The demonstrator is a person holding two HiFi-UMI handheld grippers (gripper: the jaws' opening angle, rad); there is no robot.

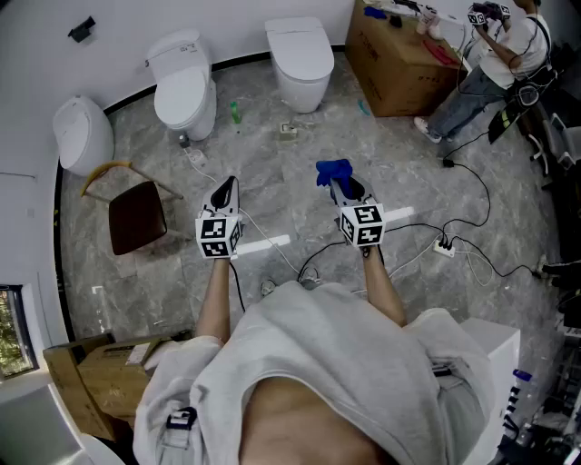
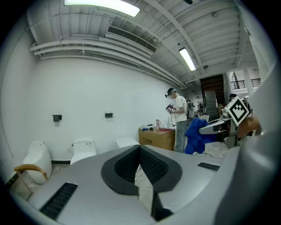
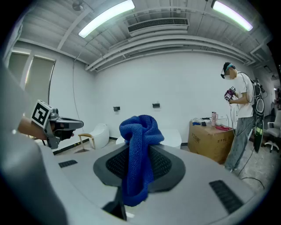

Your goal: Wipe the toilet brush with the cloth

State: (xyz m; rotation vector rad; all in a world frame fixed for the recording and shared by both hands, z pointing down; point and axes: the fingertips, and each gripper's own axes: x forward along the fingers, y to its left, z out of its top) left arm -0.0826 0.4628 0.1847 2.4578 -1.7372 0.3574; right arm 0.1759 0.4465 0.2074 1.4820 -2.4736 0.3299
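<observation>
Blue cloth (image 3: 139, 145) bunching in right gripper (image 1: 350, 191) jaws; you're pinching it. Left gripper (image 2: 139, 154) jaws pressing together, holding nothing. Toilet brush not showing anywhere; you're facing toilets (image 1: 184, 91) ahead-left, so bearing, axis, nearer hand undecidable.

I see a grey marbled floor (image 1: 272, 209) running up to a white wall (image 1: 118, 36), with three white toilets (image 1: 184, 91) along its foot. A wooden chair (image 1: 136, 216) with a dark seat stands near the left one. A cardboard box (image 1: 395, 68) sits in the far right corner, and cables (image 1: 458, 238) trail across the floor. Strip lights (image 3: 106, 16) brighten the ribbed ceiling (image 3: 175, 9).
</observation>
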